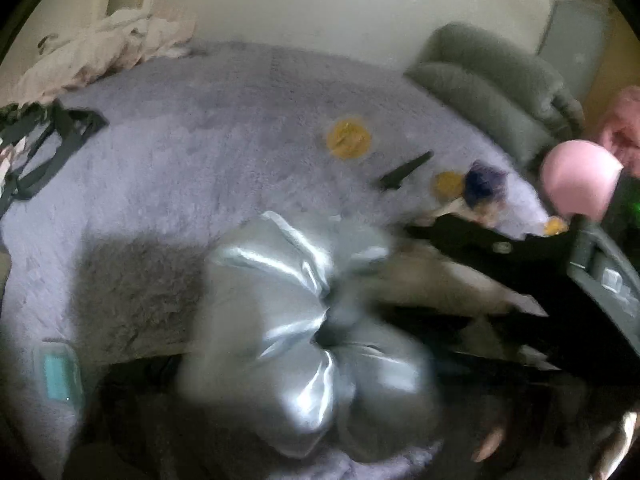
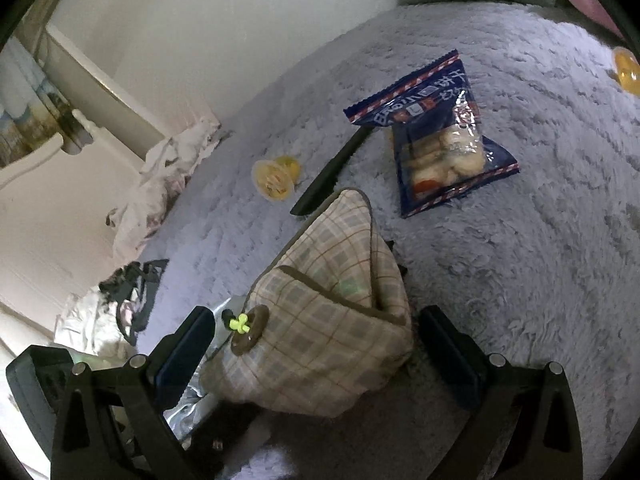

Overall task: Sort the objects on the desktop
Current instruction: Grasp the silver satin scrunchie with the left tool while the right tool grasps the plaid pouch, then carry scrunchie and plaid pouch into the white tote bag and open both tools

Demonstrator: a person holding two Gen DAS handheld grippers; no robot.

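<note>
A crumpled silver foil packet (image 1: 304, 340) fills the lower middle of the blurred left wrist view, pinched in at its waist. My left gripper's fingers are hidden behind it, and it looks held there. In the right wrist view my right gripper (image 2: 316, 316) stands open, its dark fingers (image 2: 192, 344) on either side of a beige plaid pouch (image 2: 328, 308) with a brown button. A gap shows on the left side. A blue snack packet (image 2: 432, 136), a black flat tool (image 2: 332, 172) and a yellow jelly cup (image 2: 276, 178) lie beyond on the grey fluffy blanket (image 2: 520, 240).
A second yellow cup (image 2: 626, 66) sits far right. Crumpled pale clothes (image 2: 160, 184) and a black-strapped bag (image 2: 132, 300) lie along the left edge, by the wall. A green cushion (image 1: 492, 84) stands at the back right and a teal-labelled item (image 1: 60, 372) lies at the lower left.
</note>
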